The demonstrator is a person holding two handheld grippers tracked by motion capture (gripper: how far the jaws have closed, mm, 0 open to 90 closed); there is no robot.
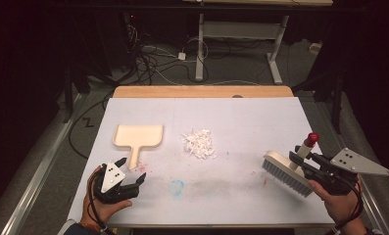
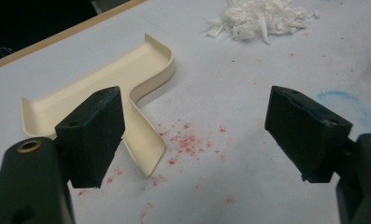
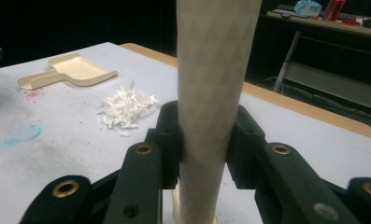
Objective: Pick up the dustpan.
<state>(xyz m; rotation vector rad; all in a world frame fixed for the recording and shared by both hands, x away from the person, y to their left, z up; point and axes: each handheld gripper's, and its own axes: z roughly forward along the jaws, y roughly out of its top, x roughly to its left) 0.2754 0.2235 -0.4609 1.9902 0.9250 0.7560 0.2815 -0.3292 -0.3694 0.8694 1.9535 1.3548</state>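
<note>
The left gripper (image 1: 132, 171) rests low near the table's (image 1: 241, 122) front edge, jaws apart, just before the dustpan (image 1: 138, 136) handle. The right gripper (image 1: 300, 162) is clamped on the brush (image 1: 286, 171) handle, near the right edge. Bare table lies between them, with paper scraps (image 1: 199, 143) farther back.

The worktop (image 1: 241, 122) wears a matt white sheet, smudged with red specks and a blue stain, over a wooden edge. The dustpan (image 2: 113, 79) looks like smooth cream plastic with a faint sheen. The scraps (image 1: 198, 143) look like white paper or plastic shreds. The brush handle (image 3: 213, 84) shows a finely textured pale surface. Both tongs are matt black plastic with brass-coloured rivets.
</note>
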